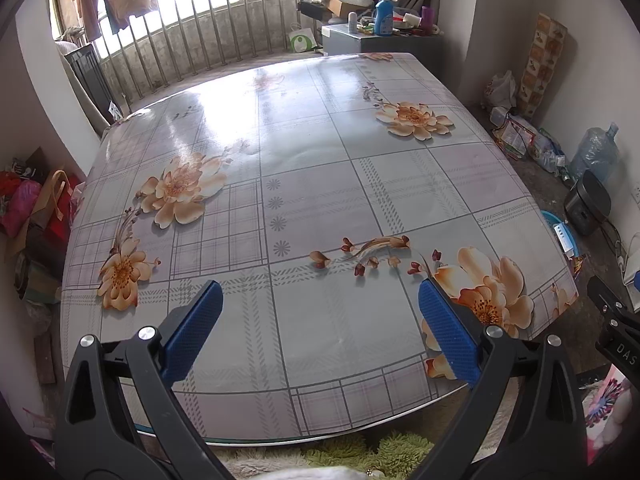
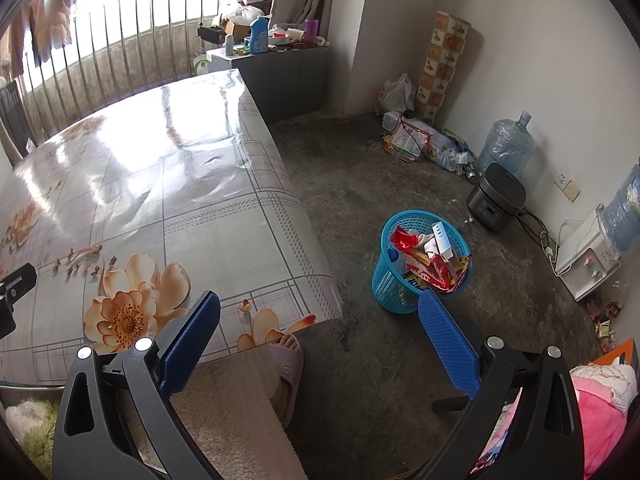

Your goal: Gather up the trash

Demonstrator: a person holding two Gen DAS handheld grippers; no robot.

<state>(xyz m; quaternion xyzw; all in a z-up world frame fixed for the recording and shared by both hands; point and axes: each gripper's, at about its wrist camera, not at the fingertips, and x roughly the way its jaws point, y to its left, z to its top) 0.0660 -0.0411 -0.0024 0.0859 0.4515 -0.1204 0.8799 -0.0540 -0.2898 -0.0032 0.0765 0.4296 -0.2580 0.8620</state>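
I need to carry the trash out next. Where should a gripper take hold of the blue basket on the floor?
Grip the blue basket by its rim, coming down from above on the near-left side. It stands upright, and wrappers spill over the right edge, so the left rim is the bare part. The right gripper is open and nearest.

Worktop (image 1: pixel 320 320) cover: glossy, smooth plastic sheet, glare at far edge. Basket (image 2: pixel 390 286): blue plastic mesh. Floor (image 2: pixel 360 184): rough, matt concrete. Gripper pads (image 2: pixel 450 340): textured blue.
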